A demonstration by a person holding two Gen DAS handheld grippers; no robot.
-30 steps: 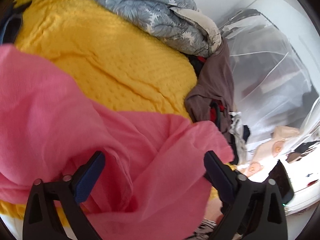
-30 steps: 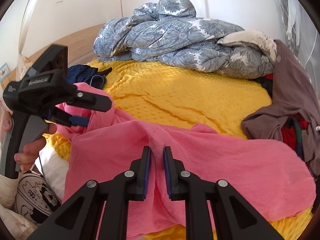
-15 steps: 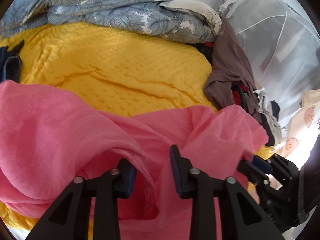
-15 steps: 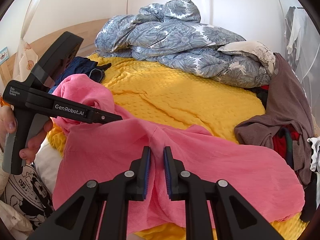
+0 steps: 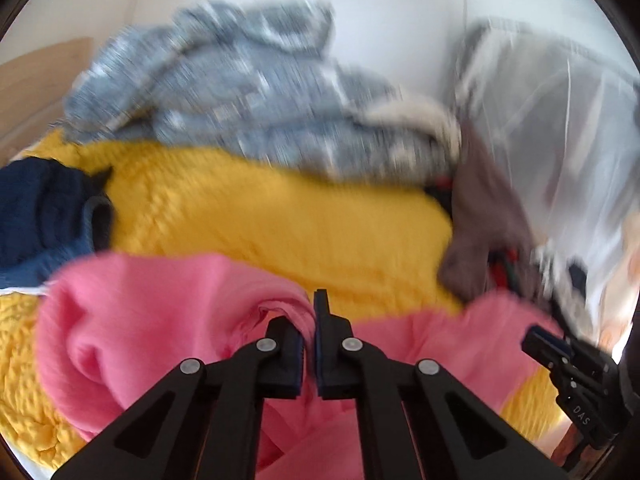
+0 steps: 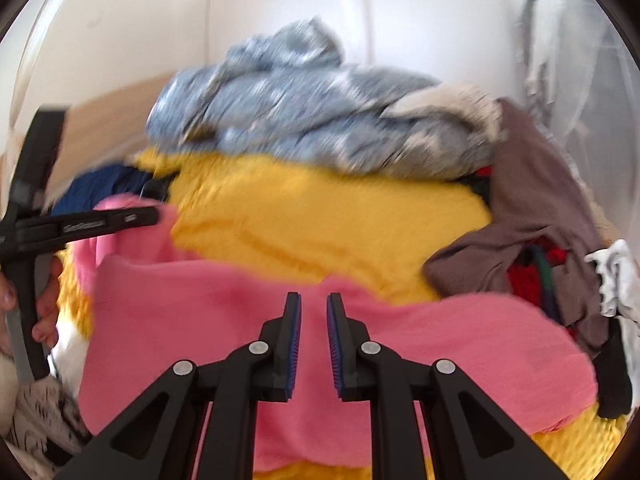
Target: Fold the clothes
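"DAS" on right tongs (image 5: 546, 346)

I look onto a bed under a yellow textured blanket (image 6: 320, 216), with a crumpled grey-blue floral duvet (image 6: 304, 120) heaped at its far side. Behind it I see a plain white wall (image 6: 400, 12) and a pale wooden headboard (image 5: 36, 80). Sheer netting (image 5: 560, 140) hangs right, brightly daylit.

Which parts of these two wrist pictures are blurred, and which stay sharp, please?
Left wrist view: the grey-blue duvet and yellow blanket are smeared by motion, while the left gripper stays sharp. Right wrist view: the same bedding is smeared, and the right gripper is crisp. Both views curve at the rim with dark corners.
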